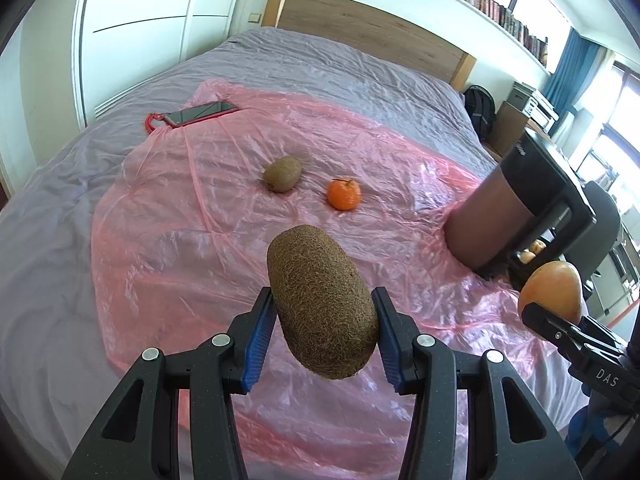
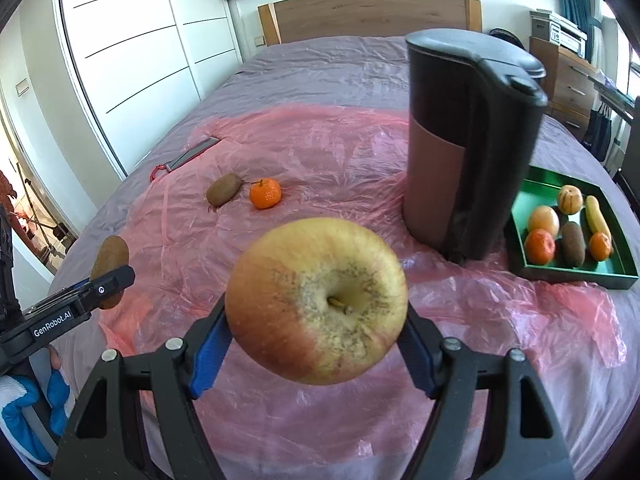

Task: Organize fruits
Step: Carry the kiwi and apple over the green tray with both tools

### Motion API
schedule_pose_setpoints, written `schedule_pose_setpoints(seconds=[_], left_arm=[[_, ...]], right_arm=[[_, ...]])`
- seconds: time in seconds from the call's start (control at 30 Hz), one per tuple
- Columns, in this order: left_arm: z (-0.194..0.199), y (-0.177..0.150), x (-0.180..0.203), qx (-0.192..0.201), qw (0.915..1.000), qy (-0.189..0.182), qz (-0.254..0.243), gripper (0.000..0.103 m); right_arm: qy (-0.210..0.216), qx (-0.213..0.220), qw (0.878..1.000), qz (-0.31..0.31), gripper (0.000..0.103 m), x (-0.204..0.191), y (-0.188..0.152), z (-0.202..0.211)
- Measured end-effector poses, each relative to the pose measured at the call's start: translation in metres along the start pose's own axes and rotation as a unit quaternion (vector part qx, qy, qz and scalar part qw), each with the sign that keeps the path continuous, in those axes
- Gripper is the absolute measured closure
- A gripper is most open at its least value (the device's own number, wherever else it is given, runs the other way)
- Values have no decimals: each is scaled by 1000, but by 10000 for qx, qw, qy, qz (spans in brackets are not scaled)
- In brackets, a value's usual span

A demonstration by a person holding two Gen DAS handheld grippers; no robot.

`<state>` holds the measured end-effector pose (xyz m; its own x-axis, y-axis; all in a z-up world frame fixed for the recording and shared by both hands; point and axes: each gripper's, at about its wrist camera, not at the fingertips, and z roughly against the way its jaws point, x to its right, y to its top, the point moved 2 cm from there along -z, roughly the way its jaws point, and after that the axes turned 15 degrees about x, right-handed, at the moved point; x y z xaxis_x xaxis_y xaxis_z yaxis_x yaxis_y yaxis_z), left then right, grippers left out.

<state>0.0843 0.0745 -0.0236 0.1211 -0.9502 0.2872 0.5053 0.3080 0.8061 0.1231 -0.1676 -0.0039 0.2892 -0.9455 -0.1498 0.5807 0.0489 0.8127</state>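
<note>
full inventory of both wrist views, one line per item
held kiwi: 1, brown, clamped in left tool
apple: 1, yellow-red, clamped in right tool
loose kiwi: 1, brown, on the pink sheet
loose mandarin: 1, orange, right of the loose kiwi, apart from it
green tray: 1, right of the jug; six fruits inside, among them a kiwi and two mandarins
jug: 1, black and brown, upright on the sheet
pink sheet: 1, plastic, spread over the bed
bed: 1, grey cover, wooden headboard
phone: 1, red case, far left edge of the sheet
left tool: 1, black, blue pads
right tool: 1, black, blue pads
</note>
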Motion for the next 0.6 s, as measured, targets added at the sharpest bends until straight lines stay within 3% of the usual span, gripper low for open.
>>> schedule_pose_setpoints(seconds=[0.33,0.6], left_arm=[[22,-10,62,-109,9980,-554,-288,60],[23,-29,121,-364,9916,-989,-750,60]], right_arm=[[-368,258,9986,-281,0,56,-17,50],[-721,365,9945,-666,0,109,-36,73]])
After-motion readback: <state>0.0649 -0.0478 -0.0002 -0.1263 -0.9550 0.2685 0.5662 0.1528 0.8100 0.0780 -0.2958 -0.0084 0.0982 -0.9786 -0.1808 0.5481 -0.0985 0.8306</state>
